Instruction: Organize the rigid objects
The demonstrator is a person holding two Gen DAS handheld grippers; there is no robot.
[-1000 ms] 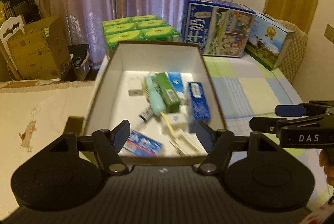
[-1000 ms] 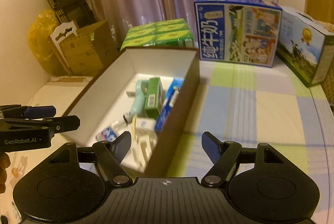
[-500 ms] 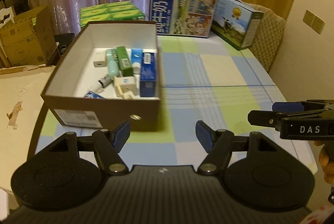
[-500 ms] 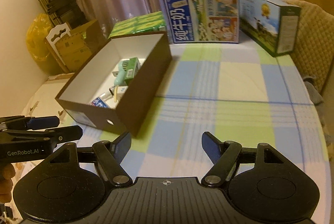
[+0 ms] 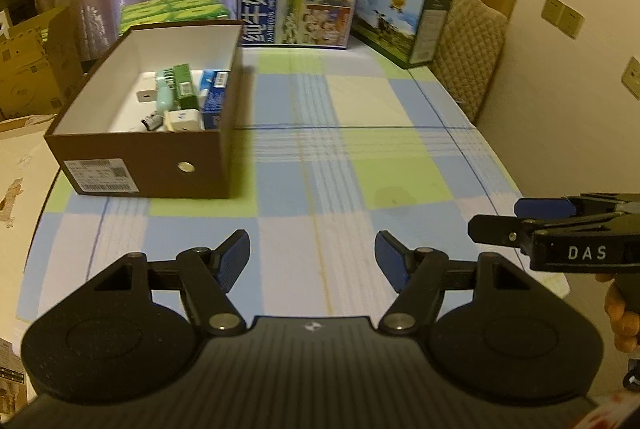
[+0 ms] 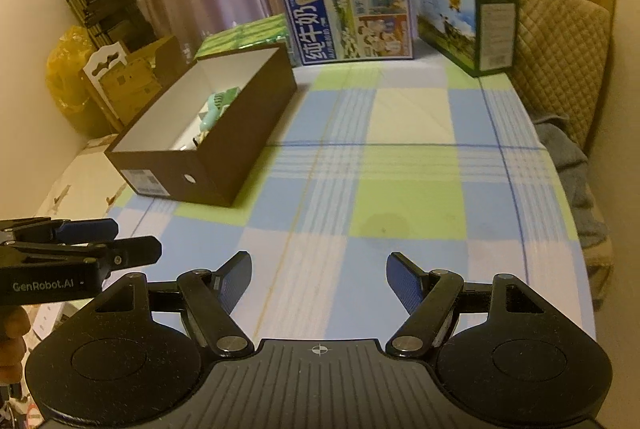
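Observation:
A brown shoebox with a white inside stands on the left of the checked tablecloth; it also shows in the right wrist view. In it lie several small items: a green carton, a blue carton, a mint tube, a white adapter. My left gripper is open and empty, held back above the table's near edge. My right gripper is open and empty beside it.
A blue milk carton case and a second printed case stand at the table's far end. Green boxes sit behind the shoebox. A quilted chair is on the right, cardboard boxes on the left.
Both grippers have pulled back from over the shoebox toward the near edge of the table. The shoebox now stands far ahead. Both stayed open and empty.

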